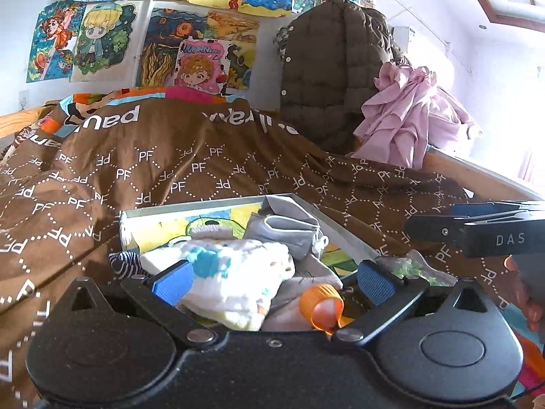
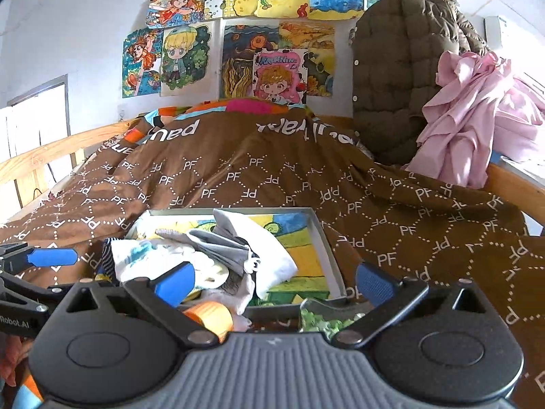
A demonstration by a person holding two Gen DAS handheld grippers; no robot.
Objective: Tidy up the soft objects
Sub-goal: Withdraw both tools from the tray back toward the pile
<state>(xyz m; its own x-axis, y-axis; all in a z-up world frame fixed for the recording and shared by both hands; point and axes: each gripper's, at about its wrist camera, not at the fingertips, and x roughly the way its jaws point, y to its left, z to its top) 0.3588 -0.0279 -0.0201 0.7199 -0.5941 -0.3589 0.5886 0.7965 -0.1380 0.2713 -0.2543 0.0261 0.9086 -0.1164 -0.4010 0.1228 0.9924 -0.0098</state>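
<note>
Gaping wide, left gripper (image 1: 272, 281) and right gripper (image 2: 274, 284), seemingly empty, over box (image 2: 327, 238).

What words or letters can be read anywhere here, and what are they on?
"PF": repeated all over the brown quilt.
"MORNING": on a cartoon drawing on the wall.
"DAS": on the right gripper.
"Robot.AI": on the left gripper.
The quilt's large white lettering is upside down and folded, not fully readable.

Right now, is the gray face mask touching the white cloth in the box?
Touching. The right wrist view shows the gray face mask lying directly on the white cloth, with no gap between them, inside the box.
</note>
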